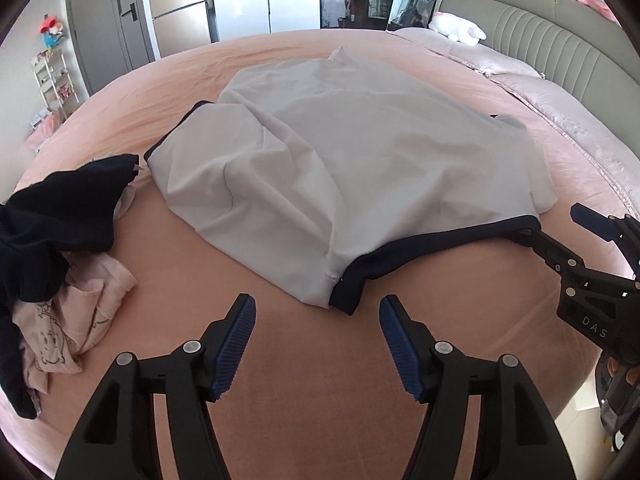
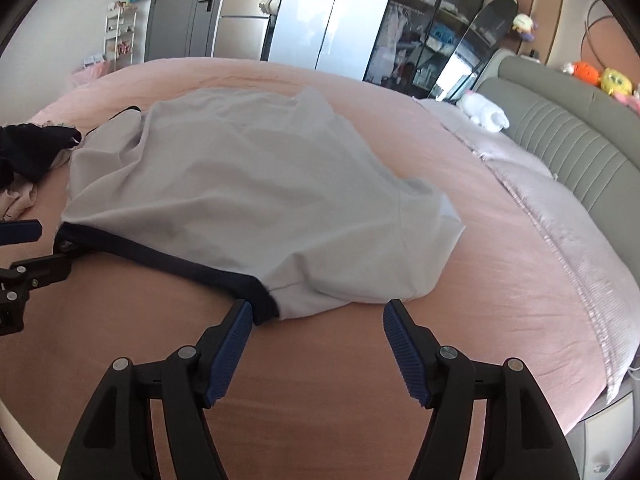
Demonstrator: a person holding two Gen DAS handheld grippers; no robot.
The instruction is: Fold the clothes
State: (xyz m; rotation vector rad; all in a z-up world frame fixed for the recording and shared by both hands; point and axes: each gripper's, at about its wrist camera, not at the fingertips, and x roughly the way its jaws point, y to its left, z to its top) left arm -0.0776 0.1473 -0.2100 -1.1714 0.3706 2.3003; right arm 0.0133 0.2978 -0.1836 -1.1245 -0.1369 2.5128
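Observation:
A white garment with a dark navy hem (image 1: 340, 152) lies spread and rumpled on the pink bed (image 1: 304, 360); it also shows in the right wrist view (image 2: 248, 192). My left gripper (image 1: 318, 308) is open and empty, just short of the garment's near left hem corner (image 1: 348, 292). My right gripper (image 2: 318, 312) is open and empty at the near right hem corner (image 2: 264, 304), its left finger touching the navy edge. The right gripper also shows in the left wrist view (image 1: 560, 220), and the left gripper shows in the right wrist view (image 2: 40, 244), both at the hem.
A pile of navy (image 1: 52, 216) and pink clothes (image 1: 76, 328) lies at the bed's left. A folded pink quilt (image 2: 560, 216), a white plush toy (image 2: 484, 114) and the grey headboard (image 2: 568, 136) are on the right. Wardrobes and a fridge stand behind.

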